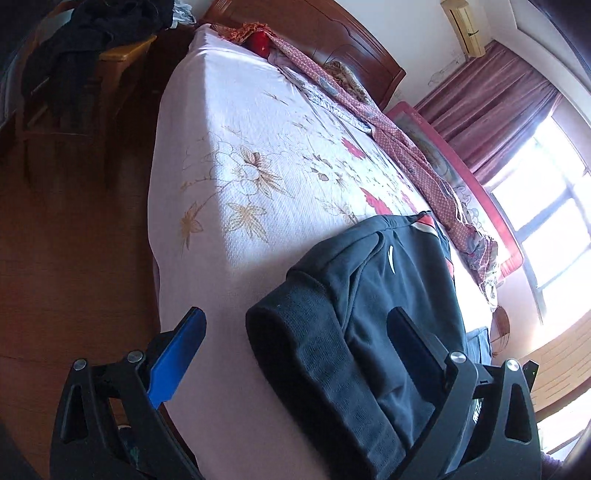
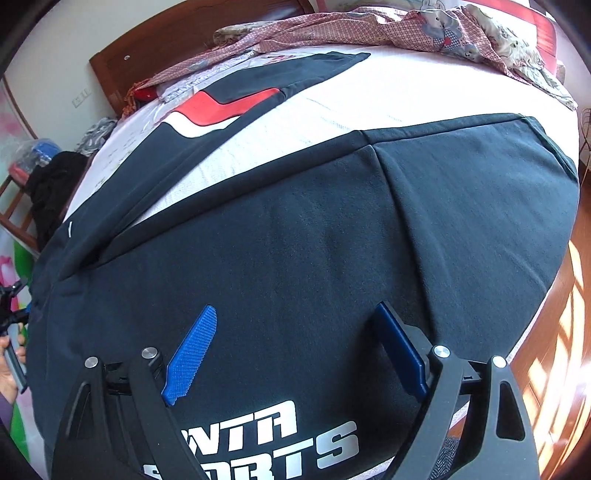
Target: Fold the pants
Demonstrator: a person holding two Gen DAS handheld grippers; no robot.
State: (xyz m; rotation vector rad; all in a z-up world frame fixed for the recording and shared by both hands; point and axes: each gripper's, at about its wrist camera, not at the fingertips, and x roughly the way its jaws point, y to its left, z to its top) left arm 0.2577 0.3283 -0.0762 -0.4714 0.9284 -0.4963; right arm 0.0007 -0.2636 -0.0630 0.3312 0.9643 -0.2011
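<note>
On the floral bed (image 1: 258, 155), the dark pants (image 2: 295, 229) run toward the frame's upper left, their ribbed waistband lying between the spread, empty jaws of the left gripper (image 1: 295, 332), while the right gripper (image 2: 295, 325) hovers spread above the fabric.

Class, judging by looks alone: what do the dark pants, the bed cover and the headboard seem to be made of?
Pants: probably matte knit sportswear fabric, with soft folds and a ribbed waistband.
Bed cover: seemingly woven cotton, finely textured, with a printed floral pattern.
Headboard: apparently reddish-brown varnished wood, smooth and slightly glossy.
</note>
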